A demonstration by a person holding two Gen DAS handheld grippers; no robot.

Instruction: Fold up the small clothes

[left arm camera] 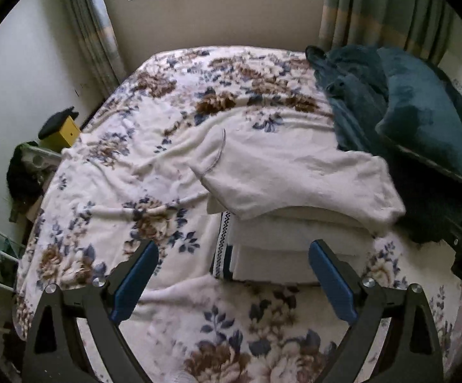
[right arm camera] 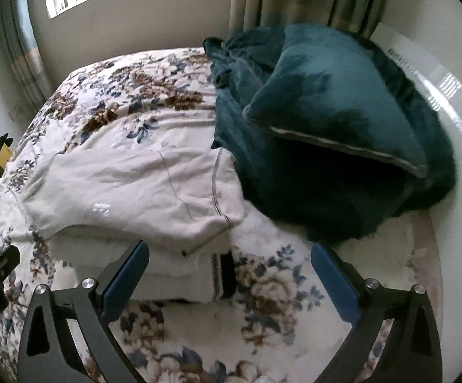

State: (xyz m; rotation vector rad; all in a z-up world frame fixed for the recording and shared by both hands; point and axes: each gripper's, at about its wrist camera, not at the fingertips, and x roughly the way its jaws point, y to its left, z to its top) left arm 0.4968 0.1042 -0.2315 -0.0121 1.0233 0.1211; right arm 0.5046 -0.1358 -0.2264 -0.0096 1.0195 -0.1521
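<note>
On the floral bed (left arm camera: 167,121), we held both grippers, left (left arm camera: 234,266) and right (right arm camera: 231,271), spread wide and empty before the white garment (left arm camera: 294,175) atop folded clothes (left arm camera: 294,249).

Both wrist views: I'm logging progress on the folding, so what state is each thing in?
White garment: spread unfolded over the stack, not held.
Folded white stack: folded, lying on the bed.
Left hand-held gripper: open, empty.
Right hand-held gripper: open, empty.
Teal blanket: crumpled.
Teal pillow: resting on the blanket.
</note>
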